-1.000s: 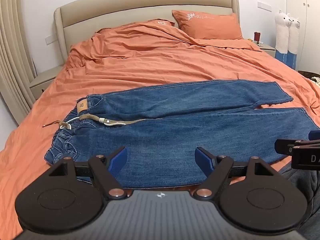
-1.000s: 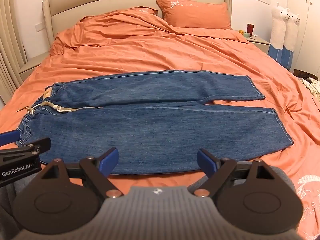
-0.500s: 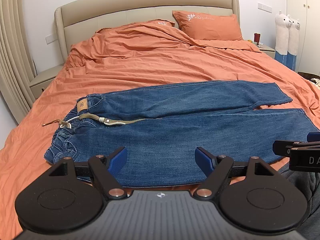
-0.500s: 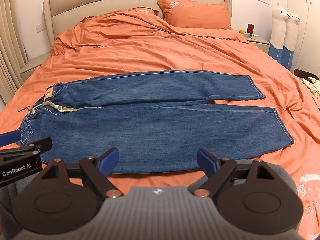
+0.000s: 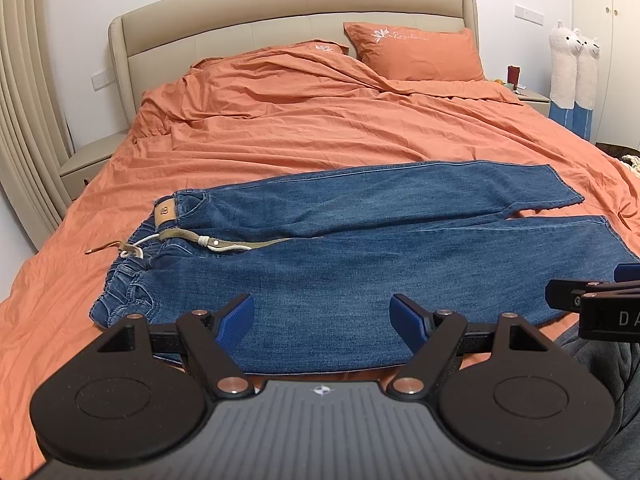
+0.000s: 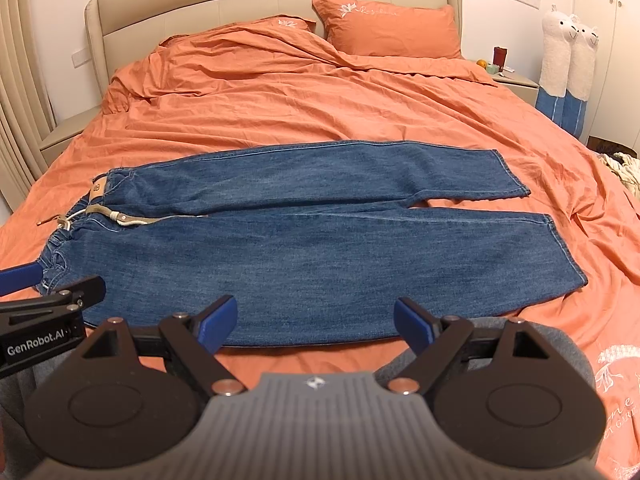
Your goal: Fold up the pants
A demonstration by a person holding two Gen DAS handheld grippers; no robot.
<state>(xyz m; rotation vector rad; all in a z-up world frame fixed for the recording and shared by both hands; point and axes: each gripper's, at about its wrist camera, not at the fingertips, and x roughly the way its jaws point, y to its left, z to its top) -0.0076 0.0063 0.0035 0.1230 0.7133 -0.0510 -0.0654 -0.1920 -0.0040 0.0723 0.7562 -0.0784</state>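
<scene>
1. Pants [image 5: 360,264]: blue jeans laid flat across orange bed cover [image 5: 320,132], waistband [image 5: 160,240] to the left, both legs running right, hems [image 6: 540,232] apart; far leg slightly overlaps near leg along the crotch line.
2. Left gripper [image 5: 322,318]: jaws released, wide apart, nothing between pads; hovers above near edge of jeans, waist half.
3. Right gripper [image 6: 314,322]: also released, empty, above near edge, hem half.
4. Change vs. 1 s ago: negligible; both views drift only slightly, jeans lie unmoved, jaws same spread.
5. Meaning (judgement): folding not begun; garment appears smoothed & ready. Likely next: pinch near leg at waist & hem, lift over far leg.
</scene>
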